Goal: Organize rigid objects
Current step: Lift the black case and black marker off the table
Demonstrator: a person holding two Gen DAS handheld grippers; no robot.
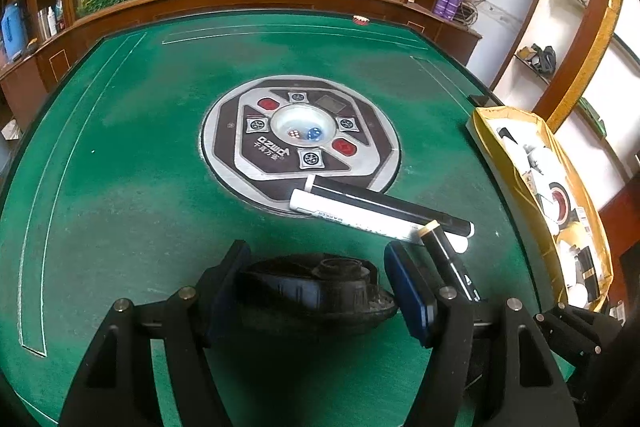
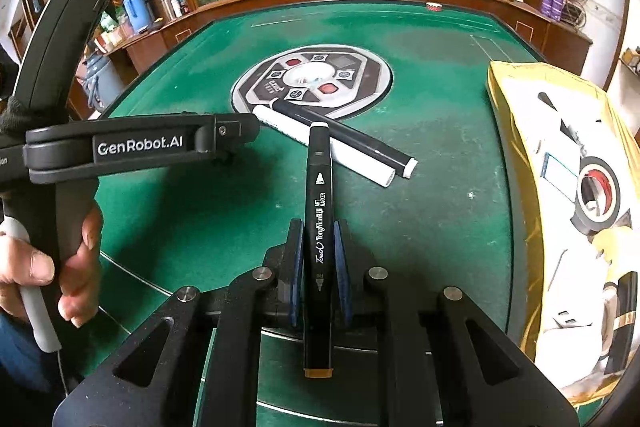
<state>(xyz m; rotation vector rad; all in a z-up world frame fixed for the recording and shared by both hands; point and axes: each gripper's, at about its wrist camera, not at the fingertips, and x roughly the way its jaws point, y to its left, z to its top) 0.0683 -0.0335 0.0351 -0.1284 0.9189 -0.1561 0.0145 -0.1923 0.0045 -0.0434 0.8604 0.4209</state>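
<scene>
Nearest the right wrist camera: right gripper [image 2: 319, 263], jaws clamped on an upright black art marker [image 2: 319, 211], tan cap toward the camera. Left gripper [image 1: 316, 291], jaws spread wide around a black domed object [image 1: 320, 297] on the green table [image 1: 120, 167], not touching it. Beyond: white marker [image 1: 352, 217] and black marker [image 1: 388, 205] lying touching, side by side. Right: gold box [image 2: 516, 163]. Farthest: round centre console [image 1: 300, 139] holding dice.

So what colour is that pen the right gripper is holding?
Black with white lettering and an ochre end cap; right wrist view shows it best.
</scene>
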